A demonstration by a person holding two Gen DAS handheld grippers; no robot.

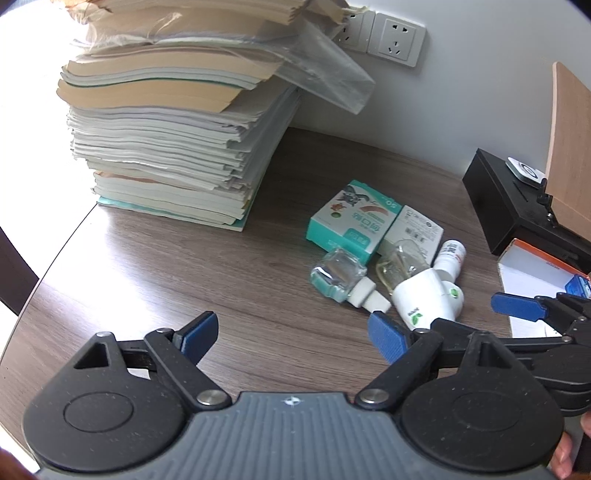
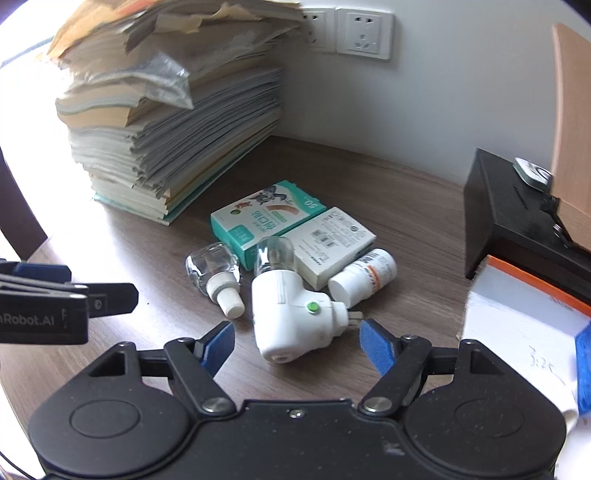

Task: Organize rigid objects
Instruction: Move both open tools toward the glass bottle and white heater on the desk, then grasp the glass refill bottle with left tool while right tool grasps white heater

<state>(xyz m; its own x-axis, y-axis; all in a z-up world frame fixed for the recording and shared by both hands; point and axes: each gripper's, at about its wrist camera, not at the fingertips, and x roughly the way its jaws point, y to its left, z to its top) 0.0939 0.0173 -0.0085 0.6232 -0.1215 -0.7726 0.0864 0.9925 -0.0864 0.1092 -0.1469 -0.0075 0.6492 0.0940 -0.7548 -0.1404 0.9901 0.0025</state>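
A cluster lies on the wooden desk: a teal bandage box [image 1: 351, 219] [image 2: 266, 218], a white box [image 1: 413, 230] [image 2: 332, 243], a clear glass bottle with a white cap [image 1: 343, 282] [image 2: 214, 273], a white plug-in vaporizer with a clear bottle [image 1: 424, 295] [image 2: 291, 314] and a small white pill bottle [image 1: 452, 256] [image 2: 364, 277]. My left gripper [image 1: 295, 332] is open and empty, just short of the glass bottle. My right gripper [image 2: 297, 343] is open, its jaws on either side of the vaporizer's base without touching it.
A tall stack of books and papers [image 1: 177, 122] [image 2: 170, 118] stands at the back left. A black box [image 1: 517, 206] [image 2: 517, 221] and an open white box with an orange rim [image 1: 535, 280] [image 2: 524, 317] are on the right. Wall sockets [image 2: 364, 33] are behind.
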